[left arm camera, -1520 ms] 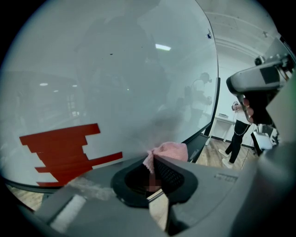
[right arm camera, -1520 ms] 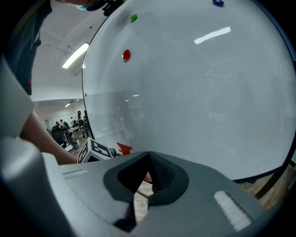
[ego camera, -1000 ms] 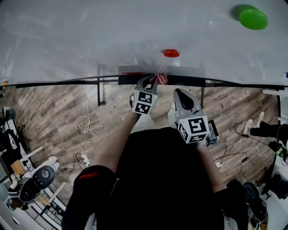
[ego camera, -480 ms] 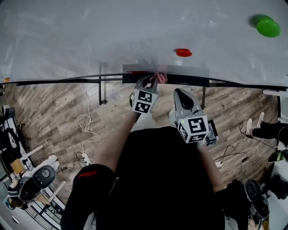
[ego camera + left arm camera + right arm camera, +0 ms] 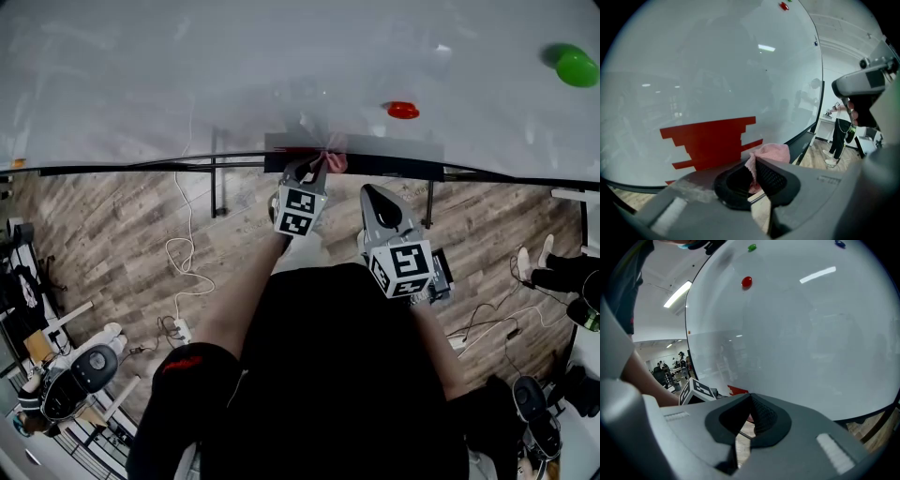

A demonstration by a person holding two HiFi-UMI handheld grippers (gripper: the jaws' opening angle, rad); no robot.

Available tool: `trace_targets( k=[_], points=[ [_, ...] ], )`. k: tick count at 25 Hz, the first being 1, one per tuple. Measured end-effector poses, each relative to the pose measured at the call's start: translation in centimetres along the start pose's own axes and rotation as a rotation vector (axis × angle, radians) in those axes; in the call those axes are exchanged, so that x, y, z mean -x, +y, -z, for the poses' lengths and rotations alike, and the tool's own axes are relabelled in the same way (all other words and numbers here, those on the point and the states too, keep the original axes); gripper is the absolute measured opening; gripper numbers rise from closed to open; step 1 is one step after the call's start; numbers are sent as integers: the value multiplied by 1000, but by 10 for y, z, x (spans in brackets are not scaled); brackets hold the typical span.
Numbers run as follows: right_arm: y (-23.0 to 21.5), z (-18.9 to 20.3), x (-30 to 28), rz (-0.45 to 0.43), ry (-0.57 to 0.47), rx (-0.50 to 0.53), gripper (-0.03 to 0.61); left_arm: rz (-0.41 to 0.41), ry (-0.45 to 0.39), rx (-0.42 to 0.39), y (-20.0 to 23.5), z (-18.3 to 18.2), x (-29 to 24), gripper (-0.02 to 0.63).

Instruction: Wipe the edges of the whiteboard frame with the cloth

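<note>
My left gripper [image 5: 317,167] is clamped on the pink cloth [image 5: 336,163]. The left gripper view confirms it: the cloth [image 5: 768,152] is pinched between the two dark pads, and a bunched fold sticks out past the tips on the far side. The cloth sits at the lower edge of the whiteboard frame [image 5: 141,167], which runs as a dark strip from left to right across the head view. I cannot tell whether the cloth is touching the frame or is just short of it.

The whiteboard [image 5: 281,66] fills the far part of the scene. A red stepped mark [image 5: 712,140] shows on its surface just left of the cloth.

My right gripper [image 5: 373,197] is to the right of the left one and nearer to me, apart from the frame. Its jaws are closed tip to tip, with nothing between them.

On the board, a red magnet [image 5: 403,110] sits right of the cloth. A green magnet [image 5: 577,67] sits far to the right. The right gripper view also shows a blue magnet [image 5: 840,243] near its top edge.

Below the board is wooden floor [image 5: 122,234], with a white cable [image 5: 187,262] lying on it to the left.
</note>
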State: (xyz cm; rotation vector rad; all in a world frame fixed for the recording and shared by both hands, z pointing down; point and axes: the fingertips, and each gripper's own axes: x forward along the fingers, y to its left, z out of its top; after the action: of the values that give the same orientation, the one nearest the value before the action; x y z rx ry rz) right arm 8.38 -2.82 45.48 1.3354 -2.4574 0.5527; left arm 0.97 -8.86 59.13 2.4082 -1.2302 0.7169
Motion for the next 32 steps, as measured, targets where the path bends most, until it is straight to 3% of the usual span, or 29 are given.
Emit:
trace_targets(
  k=[32],
  points=[
    [34,-1,-28,11,-5,-12,2,15,0,-2,33,18,16,17]
  ],
)
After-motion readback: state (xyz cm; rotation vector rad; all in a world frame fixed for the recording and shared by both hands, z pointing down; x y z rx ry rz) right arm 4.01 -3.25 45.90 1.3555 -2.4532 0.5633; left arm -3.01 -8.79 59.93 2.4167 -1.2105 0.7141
